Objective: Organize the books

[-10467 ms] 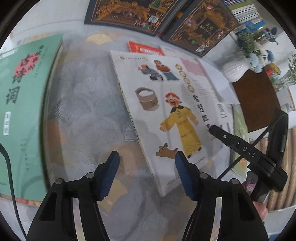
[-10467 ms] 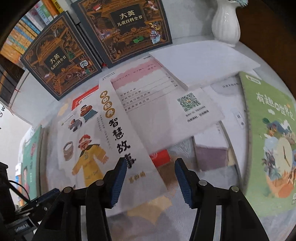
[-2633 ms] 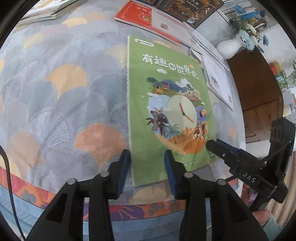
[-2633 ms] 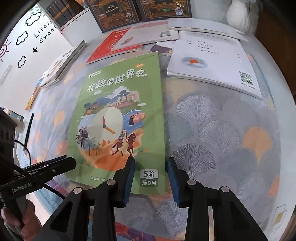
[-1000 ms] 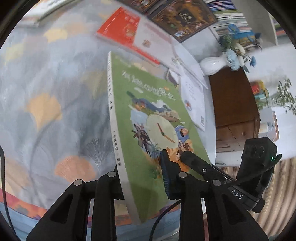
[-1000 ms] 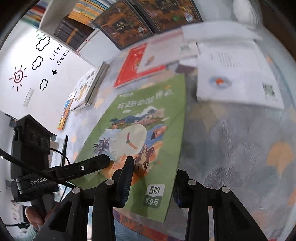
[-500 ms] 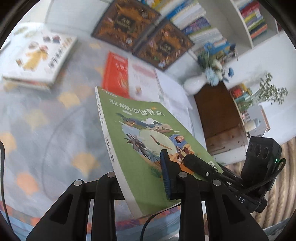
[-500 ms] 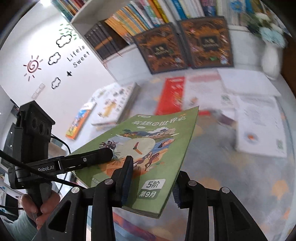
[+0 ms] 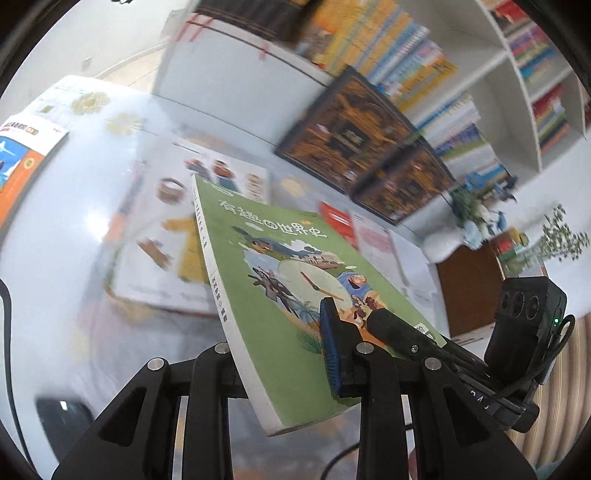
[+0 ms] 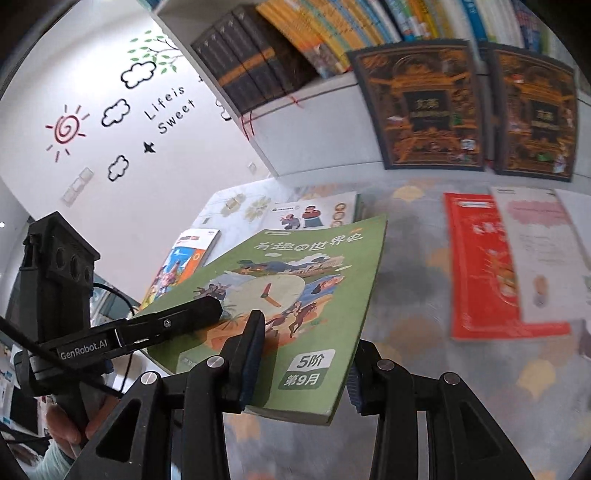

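Patterned grey cloth covers the table (image 10: 417,321), the largest thing in view, with a bookshelf (image 10: 332,33) rising behind it and two dark ornate volumes (image 10: 421,107) leaning against its base. Flat on the cloth lie a red book (image 10: 480,269), a pale pink-printed one (image 10: 539,251), and, farther left, a white picture book (image 9: 173,229) that sits on top of a small stack. Above all this, clear of the cloth, hangs the green book (image 9: 280,288), tilted, its spine on the left side and its long axis running away from both cameras toward the shelf. Both tools hold it by the near short edge: the left gripper (image 9: 280,354) is clamped across the spine-side corner, the right gripper (image 10: 306,362) closed on the opposite corner by the printed label, each with one finger above the cover and one below. The white picture book's stack lies ahead and below the book's far edge, on the left gripper's side, so that hand looks nearer if the book is to be laid there.
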Tool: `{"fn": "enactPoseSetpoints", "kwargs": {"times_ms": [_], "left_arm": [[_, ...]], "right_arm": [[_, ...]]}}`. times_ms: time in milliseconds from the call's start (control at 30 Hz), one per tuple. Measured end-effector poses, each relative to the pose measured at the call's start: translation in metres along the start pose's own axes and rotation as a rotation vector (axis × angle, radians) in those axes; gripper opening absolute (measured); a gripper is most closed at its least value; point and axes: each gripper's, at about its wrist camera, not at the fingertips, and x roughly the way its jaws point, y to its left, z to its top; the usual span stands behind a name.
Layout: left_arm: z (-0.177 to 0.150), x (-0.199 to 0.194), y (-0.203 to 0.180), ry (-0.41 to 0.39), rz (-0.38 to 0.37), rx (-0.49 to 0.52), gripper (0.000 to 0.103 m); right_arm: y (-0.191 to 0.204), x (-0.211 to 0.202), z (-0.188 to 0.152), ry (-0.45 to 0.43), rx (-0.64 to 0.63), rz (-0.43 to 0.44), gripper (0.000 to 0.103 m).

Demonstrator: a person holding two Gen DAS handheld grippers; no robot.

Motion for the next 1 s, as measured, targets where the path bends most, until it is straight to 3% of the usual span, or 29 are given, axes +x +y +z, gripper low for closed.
{"fn": "enactPoseSetpoints", "kwargs": {"times_ms": [300, 467, 700, 833, 1000], "left_arm": [[0.041, 0.023, 0.060, 0.011, -0.007, -0.052, 0.026], [0.053, 0.034, 0.084, 0.033, 0.015, -0.096, 0.031], [0.039, 0.034, 0.115, 0.049, 0.094, -0.157, 0.031], [0.025, 0.020, 0.124, 0.031, 0.128, -0.175, 0.031], [0.007, 0.008, 0.098, 0.037, 0.163, -0.082, 0.034]], "right_arm": [[0.014, 0.064, 0.027, 0.036, 0.097, -0.039, 0.041], [0.014, 0.091, 0.033, 0.075, 0.151, -0.052, 0.044], [-0.003, 0.123, 0.022, 0.170, 0.227, -0.089, 0.050], [0.004, 0.118, 0.015, 0.172, 0.155, -0.107, 0.055], [0.001, 0.097, -0.012, 0.192, 0.110, -0.095, 0.059]]}}
